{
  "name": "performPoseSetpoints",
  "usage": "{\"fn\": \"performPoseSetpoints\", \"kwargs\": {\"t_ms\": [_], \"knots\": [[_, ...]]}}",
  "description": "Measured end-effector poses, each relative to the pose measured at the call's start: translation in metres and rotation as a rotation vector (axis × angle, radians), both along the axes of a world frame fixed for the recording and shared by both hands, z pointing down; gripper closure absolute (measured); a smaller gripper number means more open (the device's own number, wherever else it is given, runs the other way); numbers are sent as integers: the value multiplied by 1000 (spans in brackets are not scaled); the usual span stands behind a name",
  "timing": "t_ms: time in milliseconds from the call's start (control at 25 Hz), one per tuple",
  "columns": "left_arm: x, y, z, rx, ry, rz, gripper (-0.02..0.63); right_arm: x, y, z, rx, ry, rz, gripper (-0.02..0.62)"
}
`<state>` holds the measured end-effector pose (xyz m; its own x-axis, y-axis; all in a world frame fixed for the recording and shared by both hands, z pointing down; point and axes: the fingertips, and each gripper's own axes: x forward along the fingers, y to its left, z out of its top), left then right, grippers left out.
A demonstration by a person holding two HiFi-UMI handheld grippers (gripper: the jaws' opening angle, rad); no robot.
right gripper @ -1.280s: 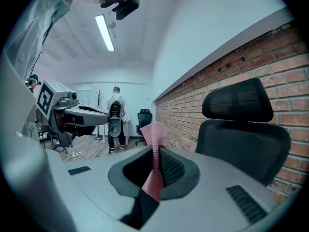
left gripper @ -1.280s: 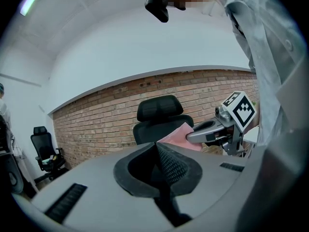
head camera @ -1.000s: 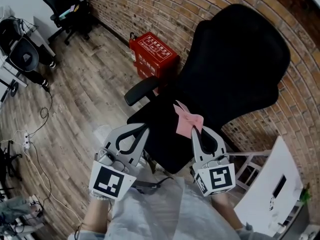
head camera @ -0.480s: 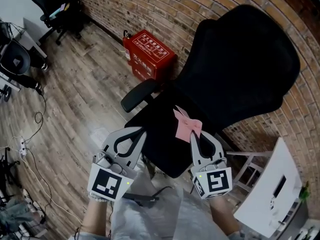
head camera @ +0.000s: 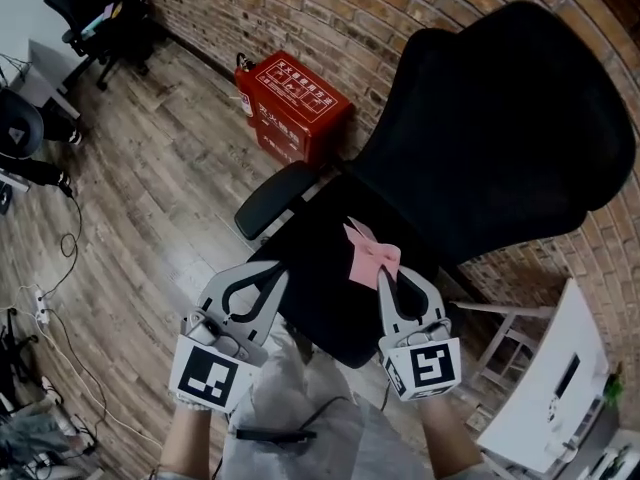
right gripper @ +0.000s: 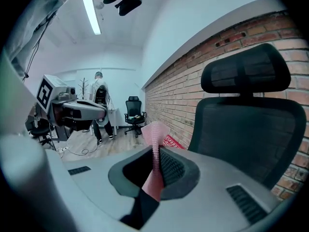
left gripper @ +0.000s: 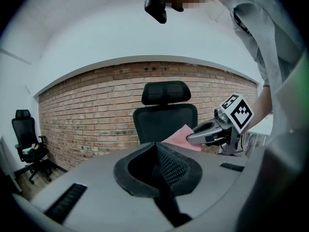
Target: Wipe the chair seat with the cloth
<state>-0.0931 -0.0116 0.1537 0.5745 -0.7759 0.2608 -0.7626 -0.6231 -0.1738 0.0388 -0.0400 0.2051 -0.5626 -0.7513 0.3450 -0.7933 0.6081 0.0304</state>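
A black office chair stands against the brick wall, its seat (head camera: 320, 268) in front of me and its mesh back (head camera: 500, 128) behind. My right gripper (head camera: 388, 273) is shut on a pink cloth (head camera: 370, 254), which hangs above the right part of the seat. That cloth (right gripper: 154, 144) sticks out between the shut jaws in the right gripper view. My left gripper (head camera: 268, 271) is shut with nothing in it, over the seat's front left edge. The left gripper view shows the chair back (left gripper: 165, 122) and the right gripper (left gripper: 193, 138) with the pink cloth (left gripper: 182, 135).
A red box (head camera: 290, 103) sits on the wood floor by the wall, left of the chair. The chair's left armrest (head camera: 272, 196) juts out toward it. A white stand (head camera: 540, 388) is at the right. More office chairs (head camera: 95, 8) stand far left. Cables (head camera: 60, 298) lie on the floor.
Both grippers have drifted slightly forward over the chair seat, the pink cloth still held in the right one. The view has shifted a little toward the chair.
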Motion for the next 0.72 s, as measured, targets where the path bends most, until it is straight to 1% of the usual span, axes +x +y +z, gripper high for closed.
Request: {"fn": "performPoseSetpoints", "kwargs": {"t_ms": [160,280,480,720], "knots": [[-1,-10,31,-49,10,22,588,-6,-14,27,-21,19,8,543],[-4,-22,52,-60,16,36,588,-12,-29,53,-32,31,18,543],[-14,-45,85,-64,2,67,588,-28,-50,96,-60,53,22,543],[-26,-65,125,-92,-9,80,588,-42,-71,140,-85,63,13,543]]}}
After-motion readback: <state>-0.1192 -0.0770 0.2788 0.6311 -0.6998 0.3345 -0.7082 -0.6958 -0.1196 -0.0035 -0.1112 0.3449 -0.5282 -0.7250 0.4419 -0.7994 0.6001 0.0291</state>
